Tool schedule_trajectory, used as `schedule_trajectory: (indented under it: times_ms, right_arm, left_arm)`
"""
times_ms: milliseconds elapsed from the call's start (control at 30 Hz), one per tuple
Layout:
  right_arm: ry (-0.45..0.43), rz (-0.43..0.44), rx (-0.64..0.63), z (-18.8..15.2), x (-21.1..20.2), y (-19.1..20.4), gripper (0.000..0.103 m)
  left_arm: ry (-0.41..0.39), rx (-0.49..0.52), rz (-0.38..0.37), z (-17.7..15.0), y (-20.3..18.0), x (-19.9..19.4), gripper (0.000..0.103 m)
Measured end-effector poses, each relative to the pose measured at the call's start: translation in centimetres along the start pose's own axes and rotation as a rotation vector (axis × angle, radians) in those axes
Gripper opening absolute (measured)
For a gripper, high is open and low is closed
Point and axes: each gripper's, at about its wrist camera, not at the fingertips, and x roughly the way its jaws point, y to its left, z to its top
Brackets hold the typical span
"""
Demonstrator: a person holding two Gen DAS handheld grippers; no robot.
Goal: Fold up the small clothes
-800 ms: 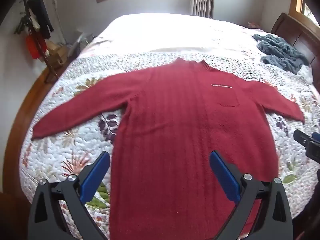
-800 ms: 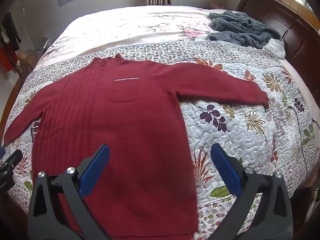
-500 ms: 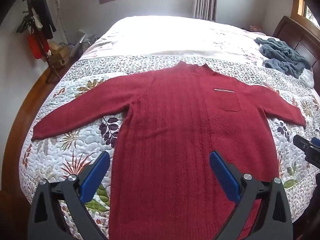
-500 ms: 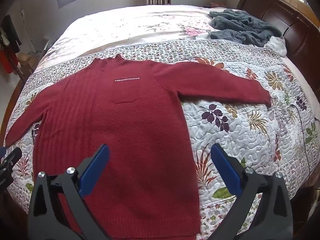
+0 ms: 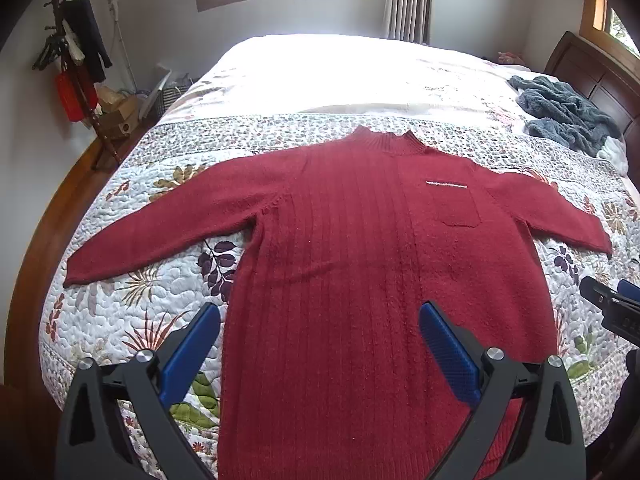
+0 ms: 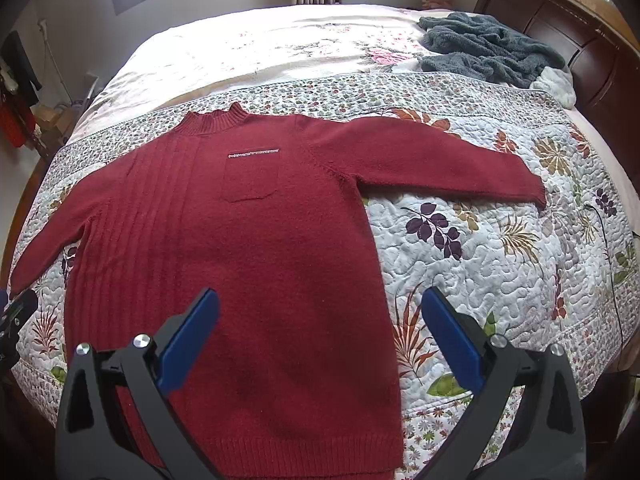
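Red ribbed knit sweater (image 5: 360, 280) lies flat at twelve o'clock; I've backed both grippers (image 5: 320, 344) (image 6: 320, 340) off, jaws wide, empty, folding unstarted.

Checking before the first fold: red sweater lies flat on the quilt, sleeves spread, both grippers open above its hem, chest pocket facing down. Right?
Not quite. The chest pocket faces up on the red sweater, plain in the right wrist view. The rest holds: sleeves spread, left gripper and right gripper open.
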Motion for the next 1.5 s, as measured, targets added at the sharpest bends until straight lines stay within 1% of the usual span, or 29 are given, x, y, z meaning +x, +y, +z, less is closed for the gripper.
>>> schedule_trajectory:
  times_ms: [1500]
  right_arm:
    - [-0.005,-0.002,-0.010,-0.10,0.37,0.28,0.100]
  left_arm:
    - [-0.012,0.003,0.039,-0.14,0.18,-0.18,0.099]
